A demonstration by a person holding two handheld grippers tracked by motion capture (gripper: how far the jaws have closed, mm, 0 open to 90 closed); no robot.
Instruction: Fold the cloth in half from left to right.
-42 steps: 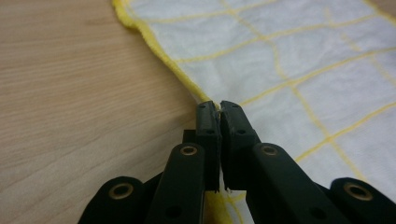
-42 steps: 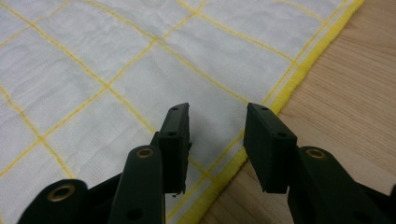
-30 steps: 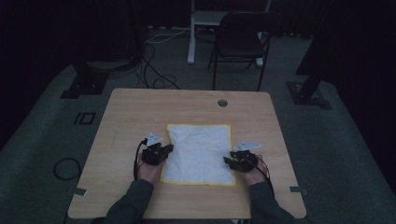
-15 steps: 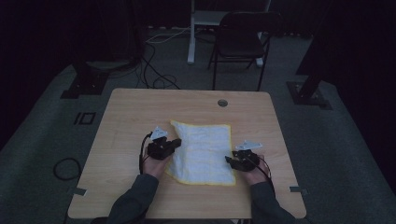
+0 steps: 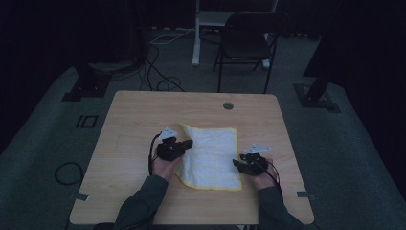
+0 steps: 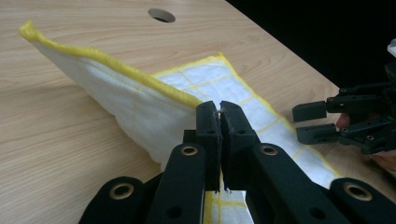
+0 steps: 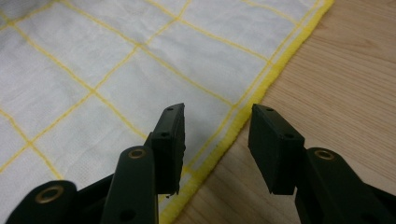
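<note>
From the high view, the white cloth [image 5: 210,153] lies mid-table, its left edge lifted by the left gripper [image 5: 186,143]; the right gripper [image 5: 238,164] sits at the cloth's right edge.

In the left gripper view, the jaws are pressed together on the yellow hem [image 6: 140,79] — a thin bite that could slip under pull.

In the right gripper view, the jaws stand spread astride the cloth's border, gripping nothing — the unpinned cloth may drag.
</note>
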